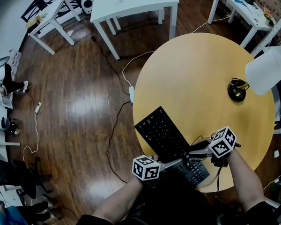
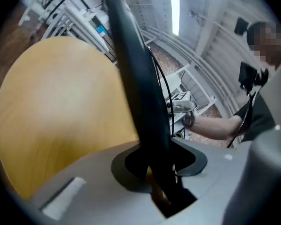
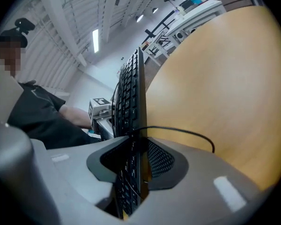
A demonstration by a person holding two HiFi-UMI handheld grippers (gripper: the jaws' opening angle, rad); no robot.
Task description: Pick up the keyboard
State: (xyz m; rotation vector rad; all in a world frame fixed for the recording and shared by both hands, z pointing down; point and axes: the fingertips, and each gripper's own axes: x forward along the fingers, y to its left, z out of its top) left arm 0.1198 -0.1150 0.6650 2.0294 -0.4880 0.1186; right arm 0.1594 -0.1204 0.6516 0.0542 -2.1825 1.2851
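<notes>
A black keyboard (image 1: 159, 131) lies slantwise over the near left part of the round yellow table (image 1: 196, 74). My left gripper (image 1: 177, 163) is shut on its near long edge, and my right gripper (image 1: 196, 149) is shut on the opposite edge close by. In the left gripper view the keyboard (image 2: 131, 64) runs edge-on up out of the closed gripper (image 2: 154, 168), tilted above the tabletop (image 2: 56, 107). In the right gripper view the keyboard (image 3: 131, 88) stands edge-on, keys facing left, pinched in the gripper (image 3: 138, 168). A thin black cable (image 3: 187, 135) trails over the right jaw.
A black lamp base (image 1: 237, 90) with a white shade (image 1: 266, 71) stands at the table's right side. White tables (image 1: 131, 3) stand beyond on the wooden floor, where cables (image 1: 117, 78) run. The table edge is close under the keyboard's near end.
</notes>
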